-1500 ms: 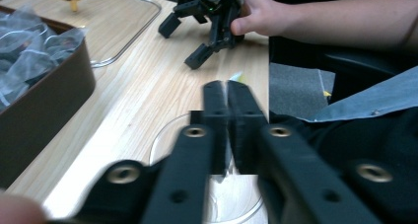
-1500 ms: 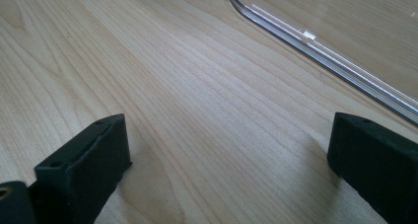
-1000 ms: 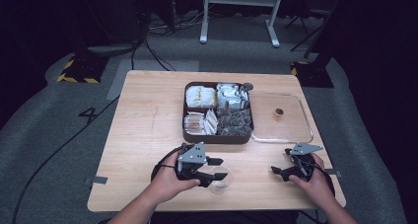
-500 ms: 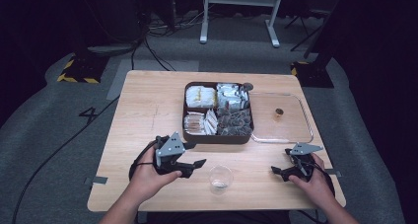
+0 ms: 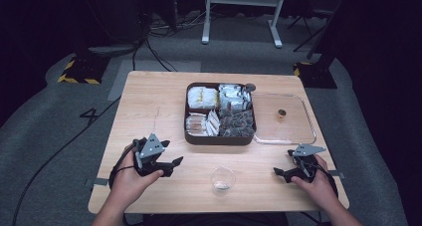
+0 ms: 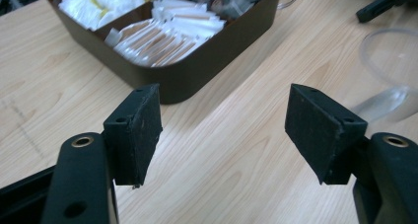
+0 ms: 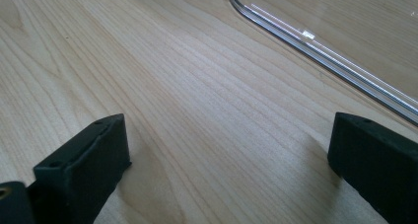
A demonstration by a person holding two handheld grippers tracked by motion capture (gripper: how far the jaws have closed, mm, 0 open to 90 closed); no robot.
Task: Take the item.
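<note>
A small clear plastic cup (image 5: 222,180) stands upright near the table's front edge, with a bit of white at its bottom. Left of it, and apart from it, my left gripper (image 5: 175,164) is open with nothing between its jaws. In the left gripper view the open left gripper (image 6: 226,125) faces the brown compartment box (image 6: 197,61), with the cup (image 6: 389,61) off to the right. My right gripper (image 5: 278,172) rests open at the front right of the table. In the right gripper view the right gripper (image 7: 226,150) has only bare wood between its jaws.
The brown box (image 5: 220,134) at mid-table has several compartments of sachets and packets. Its clear lid (image 5: 293,131) lies flat to the right, and its rim (image 7: 320,51) runs just ahead of the right gripper. Cables cross the floor behind the wooden table (image 5: 149,101).
My left gripper has let go of the cup and drawn back to the left, leaving it standing on the table. The right gripper has stayed in place.
</note>
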